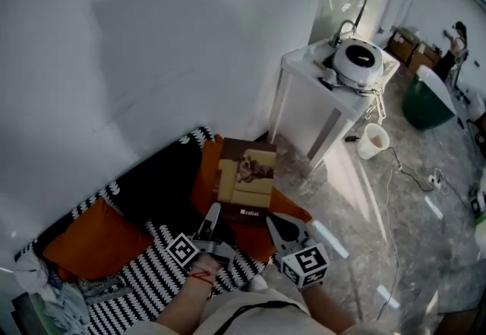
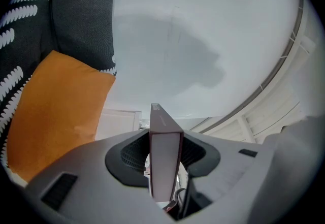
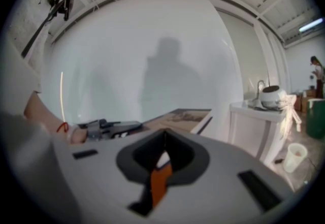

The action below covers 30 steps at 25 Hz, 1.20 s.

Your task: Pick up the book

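Note:
The book point(image 1: 247, 178), dark brown with a tan picture on its cover, hangs in the air above the sofa. My left gripper point(image 1: 213, 213) is shut on its lower left edge. In the left gripper view the book's point(image 2: 165, 162) page edge stands upright between the pads, pinched from both sides. My right gripper point(image 1: 279, 225) sits just off the book's lower right corner, its jaws drawn together with nothing between them. In the right gripper view the book point(image 3: 180, 116) lies beyond the closed jaws, with the left gripper point(image 3: 109, 127) to its left.
Below lie orange cushions point(image 1: 95, 238) and a black-and-white patterned throw point(image 1: 163, 250) on the sofa. A white side table point(image 1: 323, 94) carrying a white appliance point(image 1: 357, 60) stands to the right. A white cup point(image 1: 372, 140) and cables lie on the stone floor. A white wall is behind.

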### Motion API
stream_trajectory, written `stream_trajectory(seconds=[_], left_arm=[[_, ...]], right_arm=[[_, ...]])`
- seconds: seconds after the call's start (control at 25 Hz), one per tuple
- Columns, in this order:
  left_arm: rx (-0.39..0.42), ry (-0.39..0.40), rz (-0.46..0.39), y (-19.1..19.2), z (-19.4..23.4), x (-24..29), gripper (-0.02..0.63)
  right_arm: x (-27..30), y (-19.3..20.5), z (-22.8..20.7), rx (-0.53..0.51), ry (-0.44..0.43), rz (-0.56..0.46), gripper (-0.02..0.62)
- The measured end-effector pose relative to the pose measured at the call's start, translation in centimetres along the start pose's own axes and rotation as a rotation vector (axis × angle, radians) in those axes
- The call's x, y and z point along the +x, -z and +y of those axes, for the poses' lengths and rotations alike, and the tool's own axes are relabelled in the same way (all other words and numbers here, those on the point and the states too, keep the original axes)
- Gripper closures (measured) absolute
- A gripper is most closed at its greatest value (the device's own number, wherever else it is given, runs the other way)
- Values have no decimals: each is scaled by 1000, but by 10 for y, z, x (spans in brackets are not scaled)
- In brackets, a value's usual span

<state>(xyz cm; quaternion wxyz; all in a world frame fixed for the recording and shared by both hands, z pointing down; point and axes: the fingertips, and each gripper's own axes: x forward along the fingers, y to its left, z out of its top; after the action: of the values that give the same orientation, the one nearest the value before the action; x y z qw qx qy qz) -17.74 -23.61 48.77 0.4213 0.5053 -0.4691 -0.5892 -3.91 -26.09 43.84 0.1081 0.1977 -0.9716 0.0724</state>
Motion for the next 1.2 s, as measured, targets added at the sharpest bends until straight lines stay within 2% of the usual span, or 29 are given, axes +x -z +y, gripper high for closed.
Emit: stream_trajectory(seconds=[1.2], left_arm=[[-50,-14,6,-6,-27,12,440]], right_arm=[[-6,-24,-5,12,23,-39,581]])
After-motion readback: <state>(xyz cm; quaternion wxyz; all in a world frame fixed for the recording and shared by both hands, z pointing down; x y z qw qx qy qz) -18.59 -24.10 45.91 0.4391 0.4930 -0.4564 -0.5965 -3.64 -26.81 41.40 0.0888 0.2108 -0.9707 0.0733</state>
